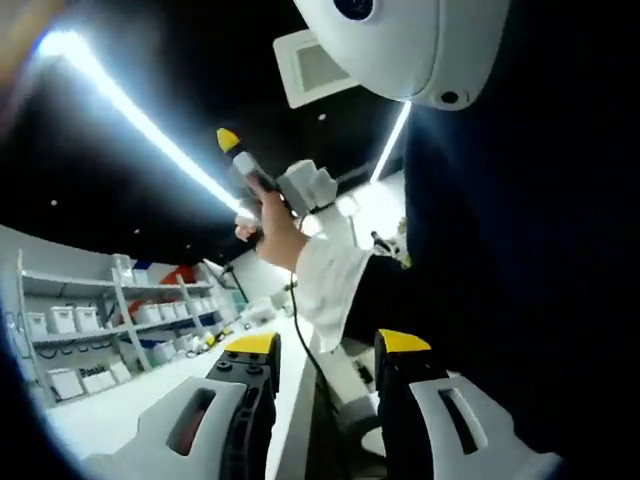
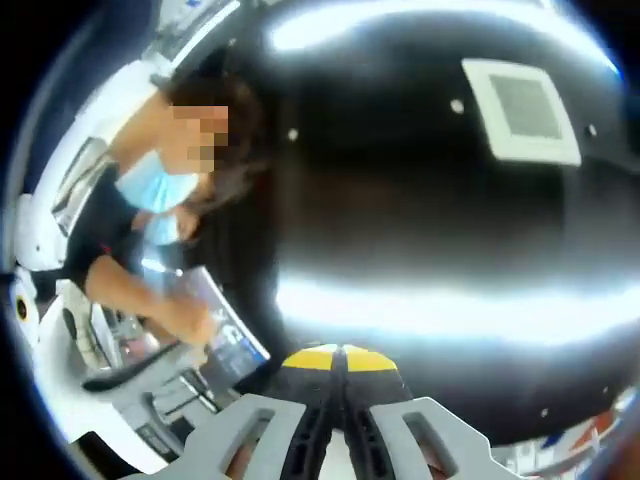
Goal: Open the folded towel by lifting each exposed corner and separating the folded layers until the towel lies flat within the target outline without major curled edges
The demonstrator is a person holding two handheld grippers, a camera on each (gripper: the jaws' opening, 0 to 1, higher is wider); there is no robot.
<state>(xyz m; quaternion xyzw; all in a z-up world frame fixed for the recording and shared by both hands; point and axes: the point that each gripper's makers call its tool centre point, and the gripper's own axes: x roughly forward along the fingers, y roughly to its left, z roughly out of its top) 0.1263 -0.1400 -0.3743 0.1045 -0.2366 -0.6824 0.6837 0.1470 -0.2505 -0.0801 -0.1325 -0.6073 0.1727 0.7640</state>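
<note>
Left gripper view: the left gripper (image 1: 328,352) points upward with its yellow-tipped jaws apart and nothing between them. Beyond it, a hand (image 1: 272,226) raises the right gripper (image 1: 229,140), yellow tip uppermost, against a black ceiling with a light strip (image 1: 140,120). White shelving (image 1: 110,320) stands behind a white table (image 1: 110,415). Right gripper view: the jaws of the right gripper (image 2: 340,358) are pressed together, empty. The towel's place cannot be told.
</note>
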